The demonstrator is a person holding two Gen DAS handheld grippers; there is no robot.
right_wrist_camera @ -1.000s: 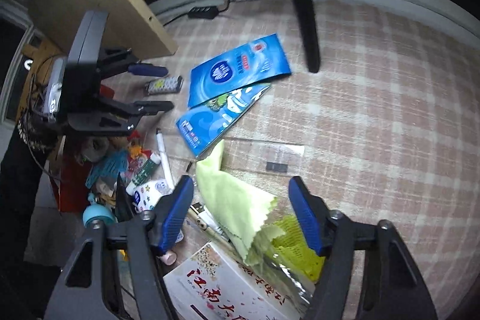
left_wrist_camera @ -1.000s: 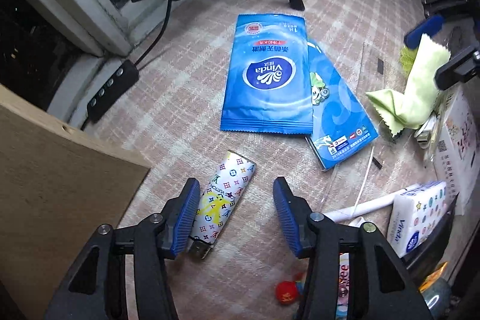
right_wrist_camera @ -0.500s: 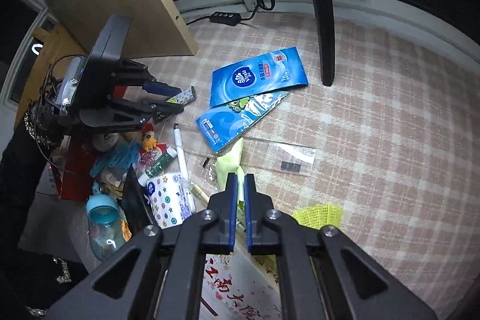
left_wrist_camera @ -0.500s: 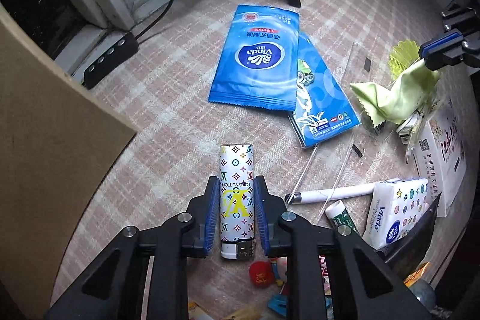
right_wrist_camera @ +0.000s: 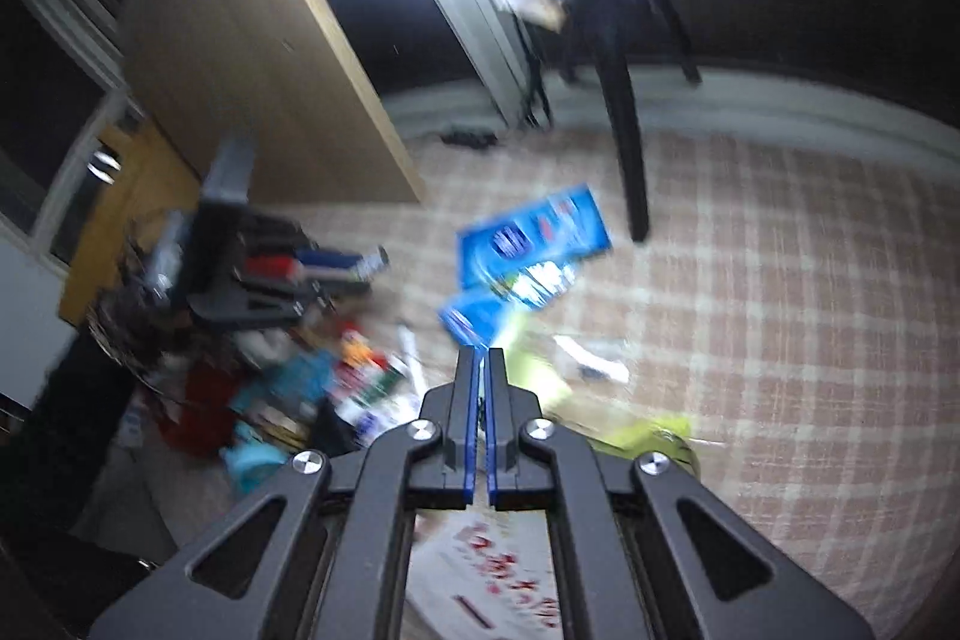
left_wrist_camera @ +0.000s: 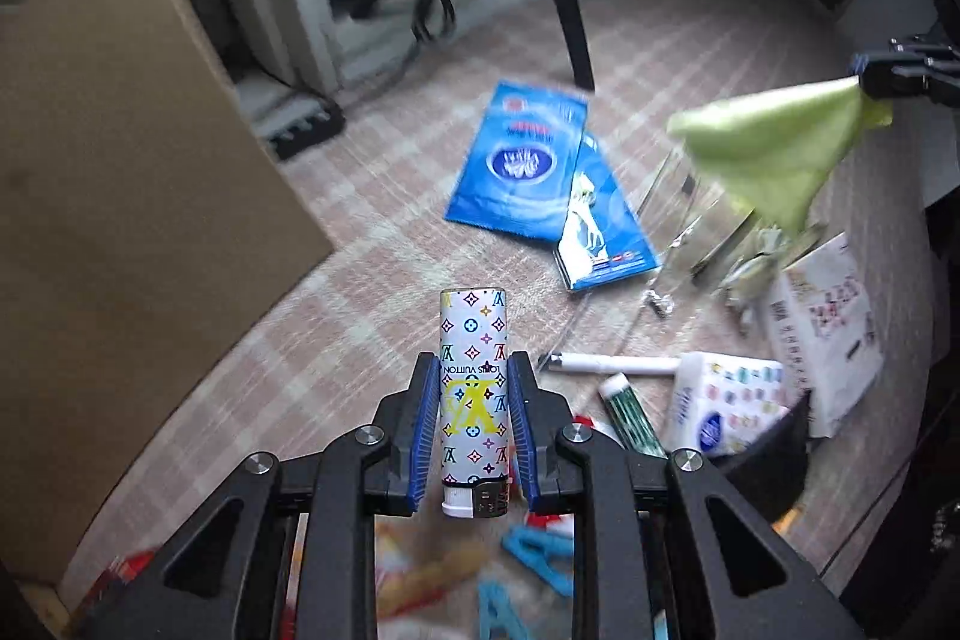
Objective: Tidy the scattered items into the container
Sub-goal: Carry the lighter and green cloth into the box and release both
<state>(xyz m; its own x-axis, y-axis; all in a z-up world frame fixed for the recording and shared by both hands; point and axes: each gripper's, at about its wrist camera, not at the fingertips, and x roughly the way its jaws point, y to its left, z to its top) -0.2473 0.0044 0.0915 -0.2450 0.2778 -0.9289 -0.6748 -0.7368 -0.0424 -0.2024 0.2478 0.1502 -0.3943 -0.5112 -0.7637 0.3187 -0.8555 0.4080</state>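
Left hand-held gripper [left_wrist_camera: 469,388] level — lighter [left_wrist_camera: 473,382] clamped

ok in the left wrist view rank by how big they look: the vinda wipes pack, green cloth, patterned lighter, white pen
1. Green cloth and Vinda wipes pack: look alike, not ranked.
2. Patterned lighter, though nearness to the camera in the left hand-held gripper inflates it.
3. White pen.

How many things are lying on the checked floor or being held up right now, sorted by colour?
Blue packets: 2
Green cloth, held by the right gripper: 1
White patterned lighter, in the left gripper: 1
White pen: 1
White tissue pack: 1
Total: 6
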